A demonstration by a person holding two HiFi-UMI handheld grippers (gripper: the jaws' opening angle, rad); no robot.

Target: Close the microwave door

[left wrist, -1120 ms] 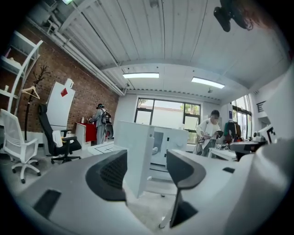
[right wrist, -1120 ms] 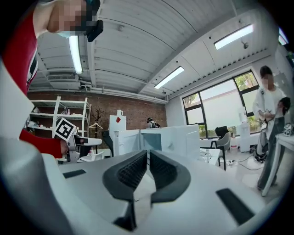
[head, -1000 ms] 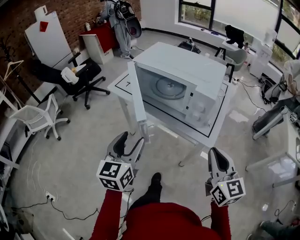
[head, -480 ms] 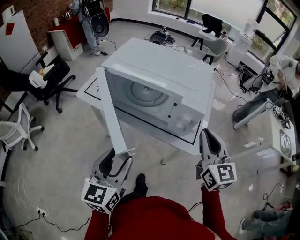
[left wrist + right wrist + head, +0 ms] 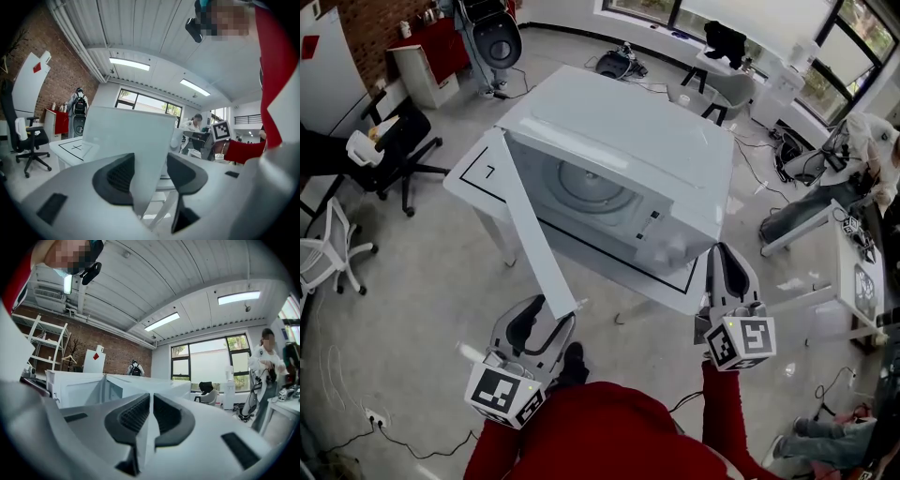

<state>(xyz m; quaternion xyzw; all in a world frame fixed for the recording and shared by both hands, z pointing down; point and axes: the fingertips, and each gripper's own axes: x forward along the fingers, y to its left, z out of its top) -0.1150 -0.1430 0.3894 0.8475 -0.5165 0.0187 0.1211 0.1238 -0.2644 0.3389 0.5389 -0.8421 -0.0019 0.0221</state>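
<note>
Black office chair (image 5: pixel 405 139), white chair (image 5: pixel 336 246), red cabinet (image 5: pixel 445 42)

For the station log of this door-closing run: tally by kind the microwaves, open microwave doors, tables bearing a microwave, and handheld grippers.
Microwave: 1
Open microwave door: 1
Table under the microwave: 1
Grippers: 2, the left gripper, jaws closing with the door's edge between them, and the right gripper
Total: 5

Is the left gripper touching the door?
Cannot tell. The left gripper view shows the door between the left gripper's closing jaws; pad contact is unclear.
</note>
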